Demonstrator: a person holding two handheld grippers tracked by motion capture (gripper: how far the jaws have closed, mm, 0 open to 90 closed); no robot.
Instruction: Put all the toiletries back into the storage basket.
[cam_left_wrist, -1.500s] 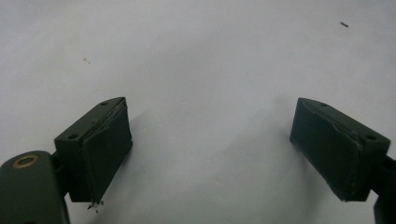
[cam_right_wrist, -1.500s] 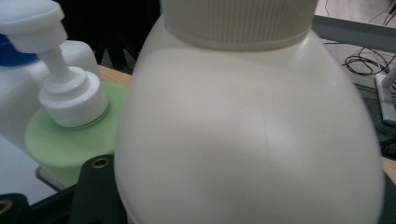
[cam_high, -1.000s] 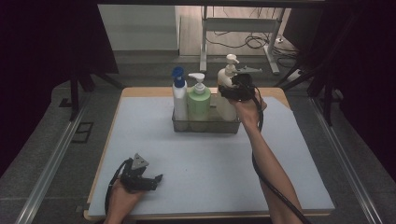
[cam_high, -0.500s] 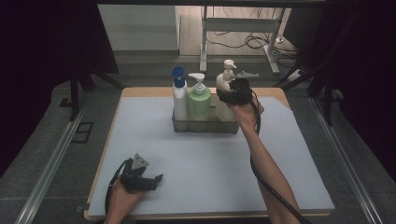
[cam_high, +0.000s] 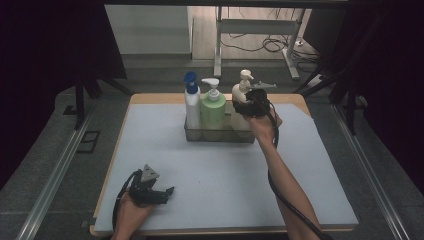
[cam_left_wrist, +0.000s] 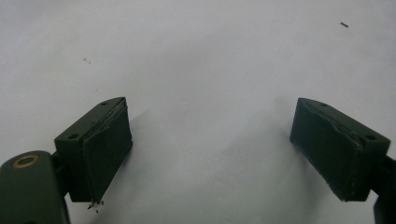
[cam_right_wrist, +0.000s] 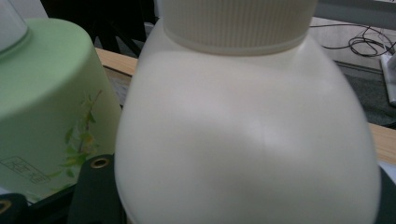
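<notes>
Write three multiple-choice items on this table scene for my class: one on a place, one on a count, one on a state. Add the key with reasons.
1. Where does the cream bottle stand in the clear tray?
A. at the right end
B. at the left end
C. in the middle

2. How many bottles stand in the tray?
A. two
B. three
C. five

3. How do the left claw's jaws stand?
A. shut on a bottle
B. apart over bare mat
C. shut on a cable

Key: 1 A, the cream bottle is right of the green bottle. 2 B, the blue-capped bottle, the green and the cream. 3 B, white mat shows between the two pads.
</notes>
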